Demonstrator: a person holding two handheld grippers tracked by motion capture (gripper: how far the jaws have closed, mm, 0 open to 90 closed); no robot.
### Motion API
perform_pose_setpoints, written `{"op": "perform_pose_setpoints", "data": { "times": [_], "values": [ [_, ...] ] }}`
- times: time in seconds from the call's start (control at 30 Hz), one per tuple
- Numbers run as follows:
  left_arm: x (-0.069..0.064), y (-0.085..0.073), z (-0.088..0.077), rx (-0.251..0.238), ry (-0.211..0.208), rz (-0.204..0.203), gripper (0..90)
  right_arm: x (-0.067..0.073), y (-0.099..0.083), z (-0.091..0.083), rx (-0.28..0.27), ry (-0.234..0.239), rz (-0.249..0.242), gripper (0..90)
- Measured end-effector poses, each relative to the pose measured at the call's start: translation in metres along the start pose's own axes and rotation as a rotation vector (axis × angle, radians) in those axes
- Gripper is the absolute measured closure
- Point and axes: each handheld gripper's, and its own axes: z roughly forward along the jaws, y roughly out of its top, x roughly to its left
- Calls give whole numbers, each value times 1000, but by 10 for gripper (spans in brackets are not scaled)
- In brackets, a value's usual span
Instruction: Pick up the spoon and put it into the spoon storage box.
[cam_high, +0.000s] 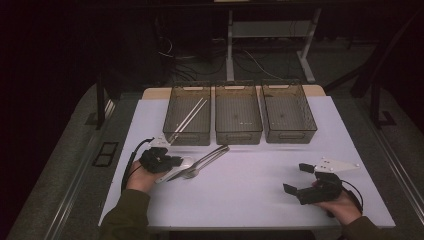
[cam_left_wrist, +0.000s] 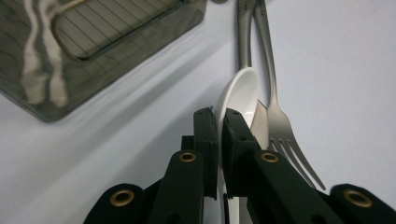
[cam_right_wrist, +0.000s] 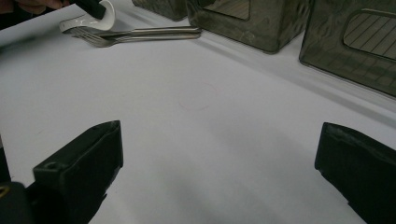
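Left gripper (cam_left_wrist: 218, 122) jaws clamping white spoon (cam_left_wrist: 240, 93), no legible writing

Three bins (cam_high: 238, 120) stand side by side at the back of the tabletop (cam_high: 250, 175); chopsticks (cam_high: 189, 119) lie in the left one. Before it lie a spoon (cam_high: 181, 167) and fork (cam_high: 205, 162).

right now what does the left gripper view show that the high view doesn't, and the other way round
Left gripper view alone: the left gripper has its jaws pinched on the rim of the white spoon, and the fork tines lie just beside it.

High view alone: three mesh bins in a row, the middle bin and right bin included, and the right gripper open over bare table.

Both: the white spoon, the metal cutlery beside it, and the left bin holding chopsticks.
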Motion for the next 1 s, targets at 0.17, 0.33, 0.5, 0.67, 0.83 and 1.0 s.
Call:
{"op": "perform_pose_setpoints", "data": {
  "times": [0.17, 0.33, 0.5, 0.67, 0.83, 1.0],
  "values": [
    [-1, 2, -4, -10, 13, 6, 847, 0, 0, 0, -1, 1, 3, 10],
    [-2, 5, -9, -20, 23, 17, 847, -1, 0, 0, -3, -1, 4, 10],
    [-3, 10, -13, -42, 31, 19, 847, -2, -1, 2, 2, 0, 12, 10],
    [-6, 15, -16, -60, 24, 27, 848, -4, -1, 3, -3, -6, 12, 10],
    [-11, 20, -18, -73, 17, 40, 847, -7, 2, 8, 5, -11, 1, 10],
    [-14, 26, -17, -88, -6, 38, 847, -11, 2, 7, 10, -11, -12, 10]
  ]
}}
